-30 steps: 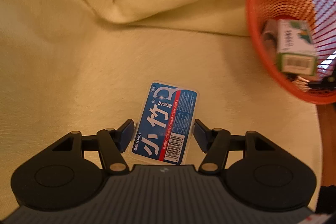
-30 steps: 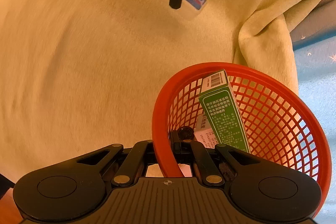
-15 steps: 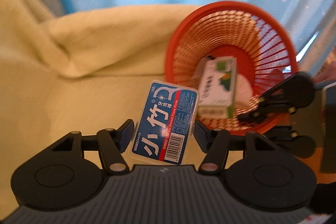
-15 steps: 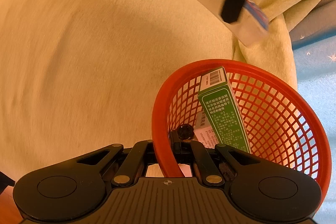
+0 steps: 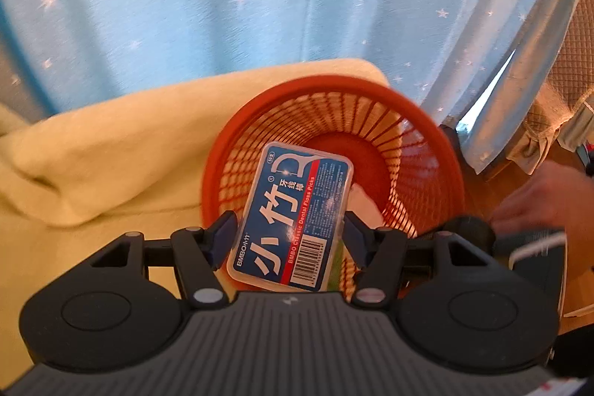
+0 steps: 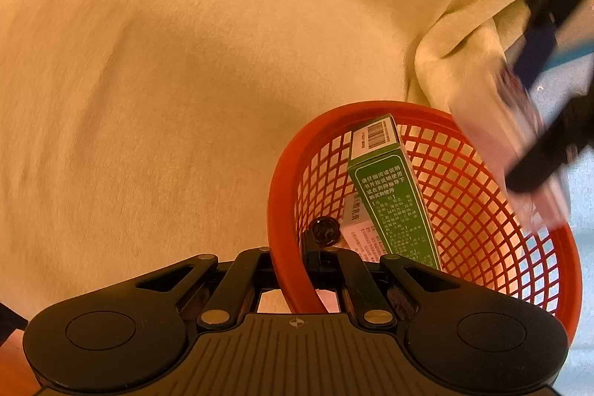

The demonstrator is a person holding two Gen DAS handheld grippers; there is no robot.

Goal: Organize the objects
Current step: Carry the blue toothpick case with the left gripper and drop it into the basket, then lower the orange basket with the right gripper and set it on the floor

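The left gripper (image 5: pixel 289 234) clamps a floss-pick case (image 5: pixel 291 218), labelled "BMBO Classic Dental Floss Picks", above the red basket (image 6: pixel 482 195), apparently ready for release. The right gripper (image 6: pixel 297 270) pinches the basket's near rim at the blanket's (image 6: pixel 185 80) edge, steadying it. A green box (image 6: pixel 393 195) with Chinese print leans inside.

Left wrist camera looks down, close, into orange basket (image 5: pixel 427 121); right wrist camera views it from the rim; both share it.
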